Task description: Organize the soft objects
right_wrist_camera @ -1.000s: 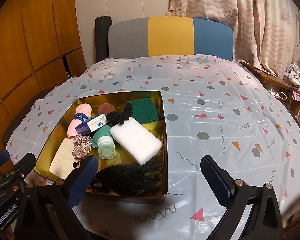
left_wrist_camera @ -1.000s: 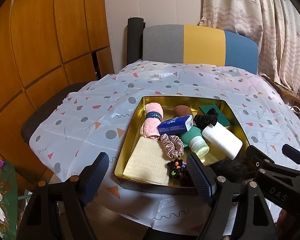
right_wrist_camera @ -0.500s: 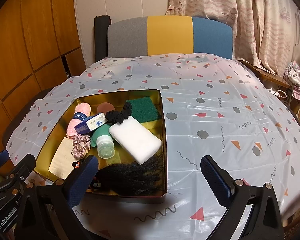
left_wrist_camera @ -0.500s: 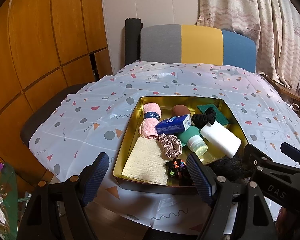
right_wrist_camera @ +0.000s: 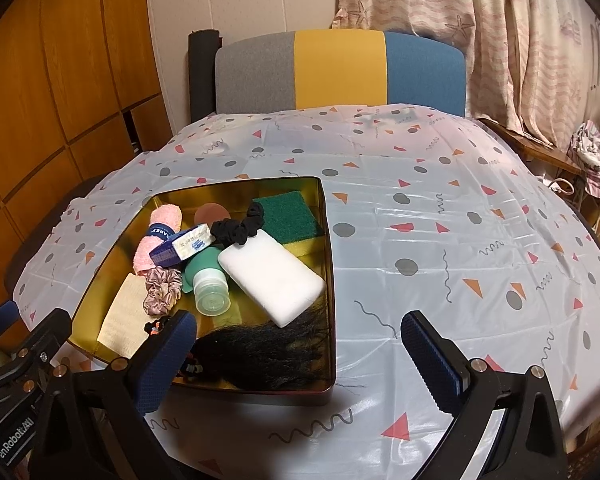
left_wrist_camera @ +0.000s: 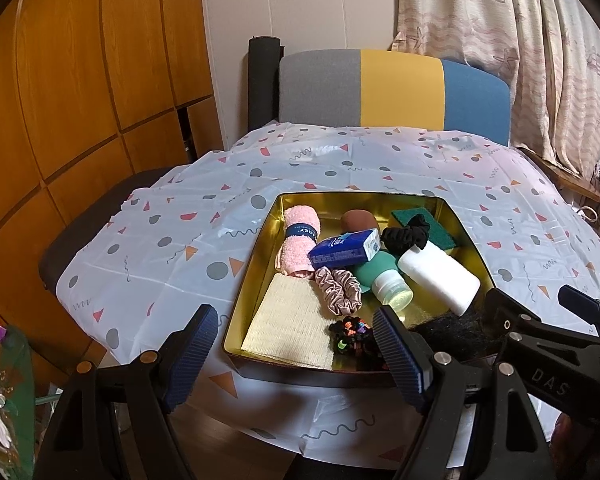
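Both views have crept slightly nearer and lower toward the gold tin [left_wrist_camera: 256, 264] over the last second, while nothing inside it has shifted. Left gripper [left_wrist_camera: 296, 356] and right gripper [right_wrist_camera: 300, 360] hover at the near edge of the tabletop [right_wrist_camera: 440, 240], each with its fingers spread wide and holding nothing.

All the soft things lie in the tin: a rolled pink towel [left_wrist_camera: 300, 240], a beige cloth [left_wrist_camera: 290, 330] laid flat, a pink scrunchie [left_wrist_camera: 338, 290], a black scrunchie [left_wrist_camera: 404, 236], a green scouring sponge [right_wrist_camera: 288, 216], a white sponge block [right_wrist_camera: 274, 276], a brown puff [left_wrist_camera: 358, 220], a tissue pack [left_wrist_camera: 344, 250], a green squeeze bottle [right_wrist_camera: 206, 280] and a tuft of black hair [right_wrist_camera: 260, 354] (with small colourful hair ties [left_wrist_camera: 350, 332] beside it). They overlap loosely rather than sitting in rows. That fits either a pile waiting to be taken out and sorted, or things already gathered into the tin; these pictures do not settle which.
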Tool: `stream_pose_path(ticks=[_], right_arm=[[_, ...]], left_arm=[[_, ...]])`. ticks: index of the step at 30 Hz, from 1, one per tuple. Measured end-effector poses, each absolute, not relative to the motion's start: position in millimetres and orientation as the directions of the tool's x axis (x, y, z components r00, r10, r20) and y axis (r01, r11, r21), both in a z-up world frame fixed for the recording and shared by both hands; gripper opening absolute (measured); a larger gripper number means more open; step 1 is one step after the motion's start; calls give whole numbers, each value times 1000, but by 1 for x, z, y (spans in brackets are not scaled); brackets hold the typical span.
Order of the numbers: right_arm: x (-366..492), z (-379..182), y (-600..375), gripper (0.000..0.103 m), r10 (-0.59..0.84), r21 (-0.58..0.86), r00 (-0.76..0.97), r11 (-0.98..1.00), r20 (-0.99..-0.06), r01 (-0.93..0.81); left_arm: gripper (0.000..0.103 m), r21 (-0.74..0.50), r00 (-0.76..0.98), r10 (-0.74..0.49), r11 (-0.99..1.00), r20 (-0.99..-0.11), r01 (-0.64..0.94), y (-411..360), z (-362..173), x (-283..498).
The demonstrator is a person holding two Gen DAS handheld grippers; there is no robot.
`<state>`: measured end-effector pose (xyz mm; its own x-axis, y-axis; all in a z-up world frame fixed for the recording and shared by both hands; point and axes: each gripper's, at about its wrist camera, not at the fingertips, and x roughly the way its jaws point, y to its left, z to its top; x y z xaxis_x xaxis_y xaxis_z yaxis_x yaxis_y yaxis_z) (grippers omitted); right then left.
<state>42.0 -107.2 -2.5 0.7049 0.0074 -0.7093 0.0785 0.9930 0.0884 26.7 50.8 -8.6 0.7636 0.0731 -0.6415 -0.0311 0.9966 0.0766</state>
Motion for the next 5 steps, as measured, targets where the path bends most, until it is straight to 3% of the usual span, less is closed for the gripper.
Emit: stream_pose_path(ticks=[5], right_arm=[[42, -3, -108, 103, 8, 89, 702, 993, -712, 79]], left_arm=[[75, 92, 770, 90, 995, -632, -40, 50, -8, 26]])
